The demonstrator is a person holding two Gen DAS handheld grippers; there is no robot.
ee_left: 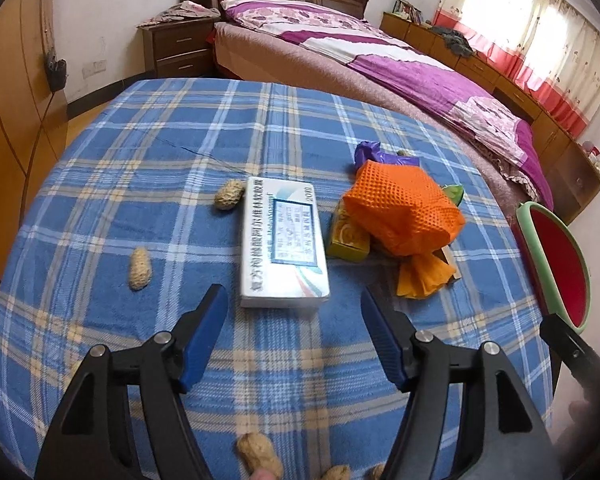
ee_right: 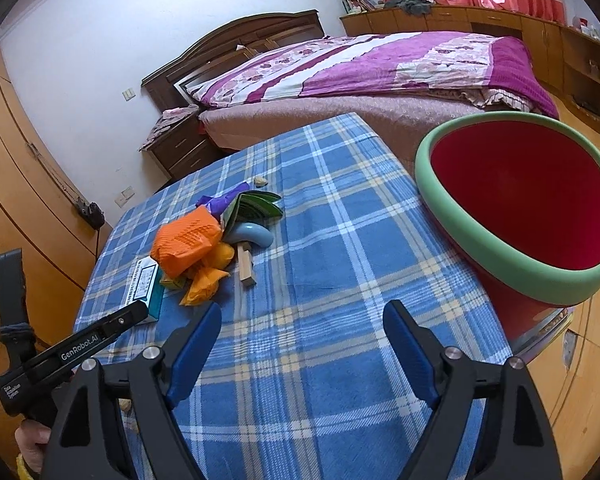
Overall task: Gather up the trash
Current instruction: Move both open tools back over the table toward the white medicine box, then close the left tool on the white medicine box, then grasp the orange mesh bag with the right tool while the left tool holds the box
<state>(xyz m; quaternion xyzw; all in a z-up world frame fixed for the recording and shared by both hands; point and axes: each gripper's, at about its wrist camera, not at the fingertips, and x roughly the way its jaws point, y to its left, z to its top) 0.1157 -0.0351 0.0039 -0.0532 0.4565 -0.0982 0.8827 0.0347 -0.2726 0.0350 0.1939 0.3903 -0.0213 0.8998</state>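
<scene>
The blue fingers (ee_left: 204, 344) of the left gripper (ee_left: 294, 334) are being held spread wide, with nothing between them, above the plaid cloth (ee_left: 140, 160). At 12 o'clock, just past the fingertips, a white box (ee_left: 284, 240) is lying flat on the cloth, its long side running away from the gripper. A peanut (ee_left: 229, 195) is seen at the box's far left corner, almost touching it, and a second peanut (ee_left: 140, 269) is lying apart at 10 o'clock. More shells (ee_left: 260, 460) are lying near the bottom edge, under the gripper. At 1 o'clock, just right of the box, a heap is being topped by orange netting (ee_left: 404, 216), with a yellow carton (ee_left: 348, 240) touching its left side and a purple wrapper (ee_left: 370, 154) behind it.

The fingers (ee_right: 196, 352) of the right gripper (ee_right: 302, 334) are likewise being held released and empty over the cloth. The bin (ee_right: 500, 268), red inside with a green rim, is seen at 2 o'clock, tilted with its mouth toward the camera, at the table's right edge. The same heap is lying at 11 o'clock, well apart from the bin; here a wooden stick (ee_right: 246, 266), a grey curved piece (ee_right: 252, 236) and a green folded packet (ee_right: 256, 208) are shown beside the netting. A bed (ee_right: 360, 64) is standing beyond the table.
</scene>
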